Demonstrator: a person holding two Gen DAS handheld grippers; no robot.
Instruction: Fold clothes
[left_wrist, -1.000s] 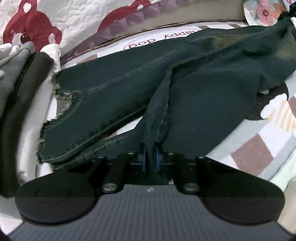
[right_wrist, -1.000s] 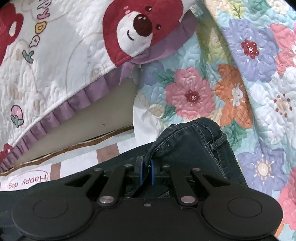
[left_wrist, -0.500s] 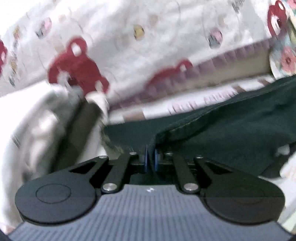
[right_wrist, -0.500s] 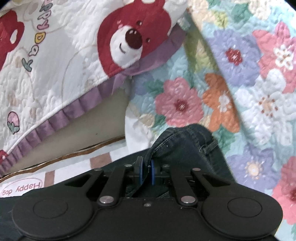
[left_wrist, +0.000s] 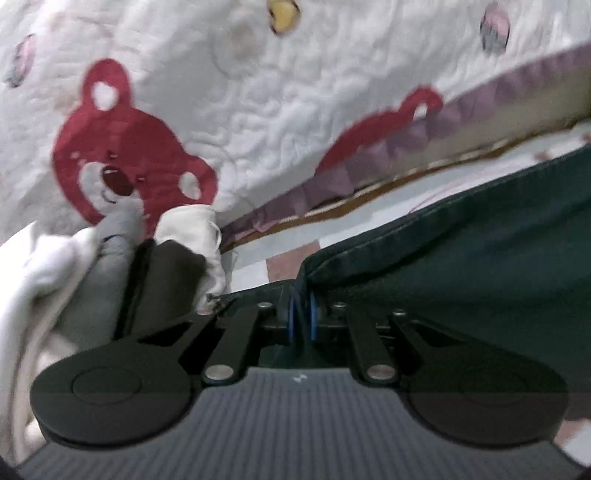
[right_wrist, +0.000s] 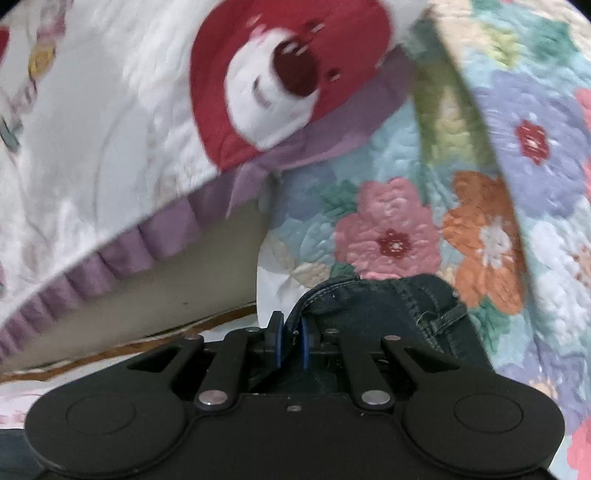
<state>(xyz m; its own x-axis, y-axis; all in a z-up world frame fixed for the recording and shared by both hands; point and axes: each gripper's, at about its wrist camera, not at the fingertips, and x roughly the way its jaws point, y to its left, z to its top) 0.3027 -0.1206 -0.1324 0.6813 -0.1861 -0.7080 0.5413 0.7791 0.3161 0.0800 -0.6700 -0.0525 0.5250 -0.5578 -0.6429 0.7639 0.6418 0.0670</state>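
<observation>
Dark blue jeans (left_wrist: 461, 258) stretch from the middle to the right of the left wrist view, over a patterned sheet. My left gripper (left_wrist: 302, 314) is shut on a folded edge of the jeans, the denim pinched between its blue pads. In the right wrist view the waistband end of the jeans (right_wrist: 373, 306), with a belt loop, bunches just ahead of my right gripper (right_wrist: 290, 345), which is shut on that denim edge.
A stack of folded clothes (left_wrist: 110, 273), white, grey and dark, lies at the left. A white quilt with red bears (left_wrist: 258, 110) and a purple frill rises behind. A floral quilt (right_wrist: 480, 184) fills the right of the right wrist view.
The left gripper has carried its jeans edge toward the bear quilt and the folded stack, so the spread trouser legs have left the view. The right gripper has shifted a little, keeping its hold.
</observation>
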